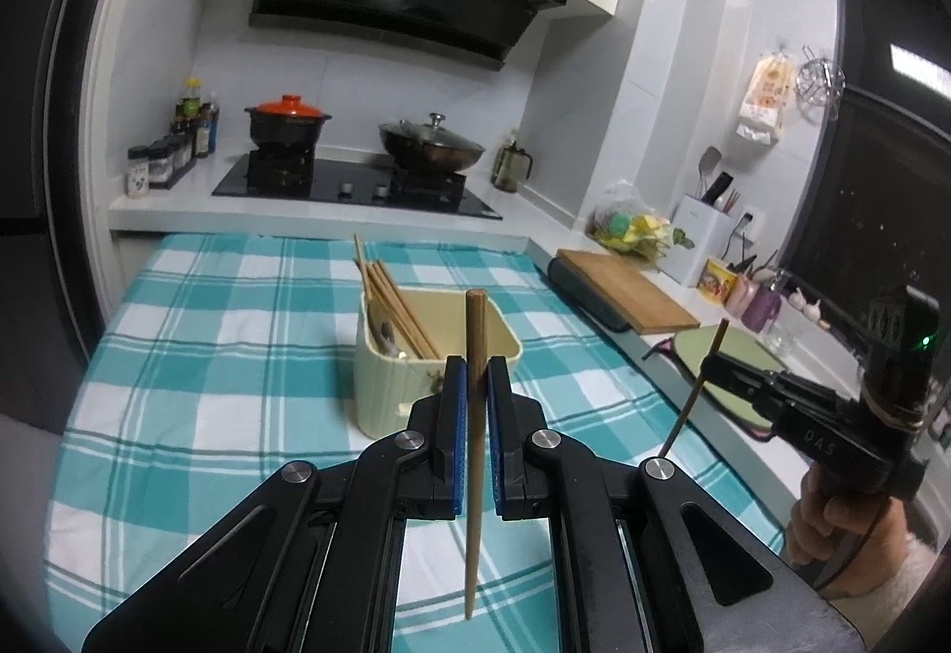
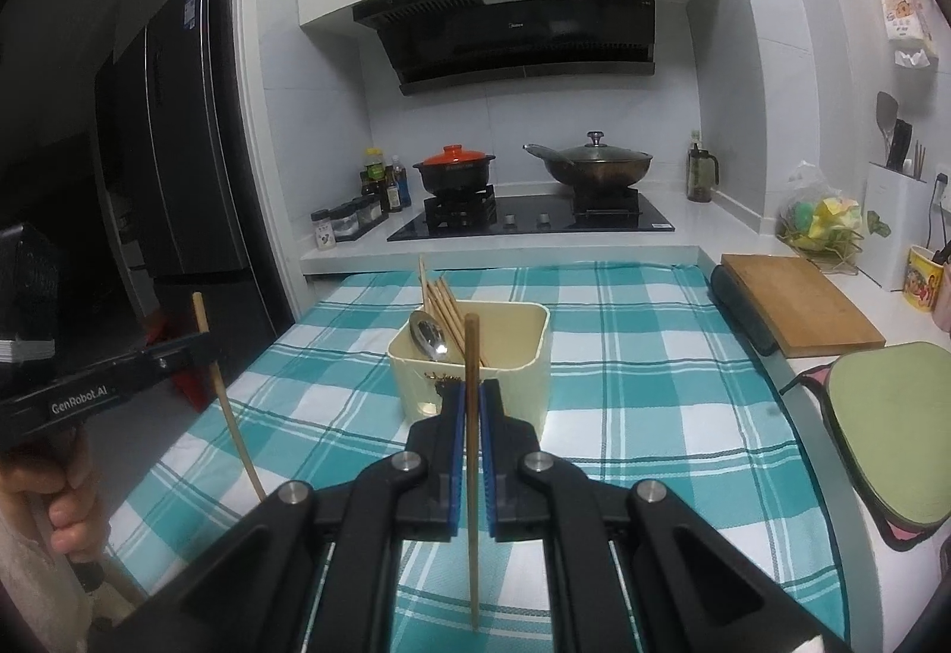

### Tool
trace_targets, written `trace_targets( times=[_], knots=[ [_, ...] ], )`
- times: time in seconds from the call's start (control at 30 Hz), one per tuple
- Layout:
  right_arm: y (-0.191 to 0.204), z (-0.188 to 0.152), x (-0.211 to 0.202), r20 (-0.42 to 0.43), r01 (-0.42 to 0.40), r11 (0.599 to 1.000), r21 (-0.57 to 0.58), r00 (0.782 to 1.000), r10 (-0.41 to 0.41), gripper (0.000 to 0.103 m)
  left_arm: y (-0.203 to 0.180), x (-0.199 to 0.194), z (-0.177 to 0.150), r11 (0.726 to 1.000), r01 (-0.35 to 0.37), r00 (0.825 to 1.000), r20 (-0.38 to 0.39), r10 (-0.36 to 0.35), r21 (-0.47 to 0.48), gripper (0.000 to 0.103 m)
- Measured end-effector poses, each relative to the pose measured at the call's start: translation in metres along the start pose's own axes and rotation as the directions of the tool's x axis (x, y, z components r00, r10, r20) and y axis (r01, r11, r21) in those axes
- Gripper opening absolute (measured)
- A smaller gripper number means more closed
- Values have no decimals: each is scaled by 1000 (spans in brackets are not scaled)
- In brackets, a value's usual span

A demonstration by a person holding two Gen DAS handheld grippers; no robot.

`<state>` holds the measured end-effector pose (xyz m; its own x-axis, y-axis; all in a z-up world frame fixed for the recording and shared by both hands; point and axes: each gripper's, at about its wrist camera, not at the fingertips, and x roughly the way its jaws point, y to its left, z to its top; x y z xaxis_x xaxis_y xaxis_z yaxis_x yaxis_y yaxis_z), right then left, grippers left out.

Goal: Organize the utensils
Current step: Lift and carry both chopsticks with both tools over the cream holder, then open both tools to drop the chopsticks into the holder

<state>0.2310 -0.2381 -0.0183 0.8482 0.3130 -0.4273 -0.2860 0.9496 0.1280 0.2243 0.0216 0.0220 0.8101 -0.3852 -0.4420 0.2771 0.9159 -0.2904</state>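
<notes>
Gripping one wooden chopstick each. Left gripper [image 1: 475, 374] clamps its blue pads on the left chopstick [image 1: 474, 451], held near-vertical, thick end up, thin tip hanging below the jaws above the checked cloth [image 1: 208, 356]. Right gripper [image 2: 472, 397] is clamped the same way on the right chopstick [image 2: 472, 463], upright, tip pointing down at the cloth. Each tool also shows in the other's view: right gripper at the right edge of the left view with its stick tilted, a hand [image 1: 832, 522] on its handle; left gripper at the left edge of the right view, stick tilted, hand [image 2: 59, 498] below it.

Cream utensil holder [image 2: 511, 379] stands on the cloth just ahead of both grippers, roughly centred. Inside it: a bundle of chopsticks [image 2: 443, 308] leaning toward its back-left corner, plus a metal spoon [image 2: 429, 335]. The two held sticks are above the cloth, outside the holder, not touching it.

Background: stove [image 2: 535, 222] with an orange-lidded pot [image 2: 454, 169] and a wok [image 2: 594, 163], cutting board [image 2: 796, 302] on the counter to the right.
</notes>
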Motion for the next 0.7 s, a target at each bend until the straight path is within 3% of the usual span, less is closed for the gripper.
trace_targets(
  times=[0.23,0.47,0.57,0.7],
  knots=[
    [-11,57,12,59,-27,999,-25,998,28,5,8,7,77,1000,-15,992,123,15,-6,4],
    [-7,134,46,170,-32,994,-105,984,49,5,12,55,140,998,-54,972,227,57,-19,4],
    [-5,151,73,172,-44,992,-119,983,64,5,18,92,147,997,-74,973,217,79,-31,4],
    [-6,155,120,151,-35,987,-156,987,59,5,32,147,138,994,-93,986,135,100,-58,4]
  ],
)
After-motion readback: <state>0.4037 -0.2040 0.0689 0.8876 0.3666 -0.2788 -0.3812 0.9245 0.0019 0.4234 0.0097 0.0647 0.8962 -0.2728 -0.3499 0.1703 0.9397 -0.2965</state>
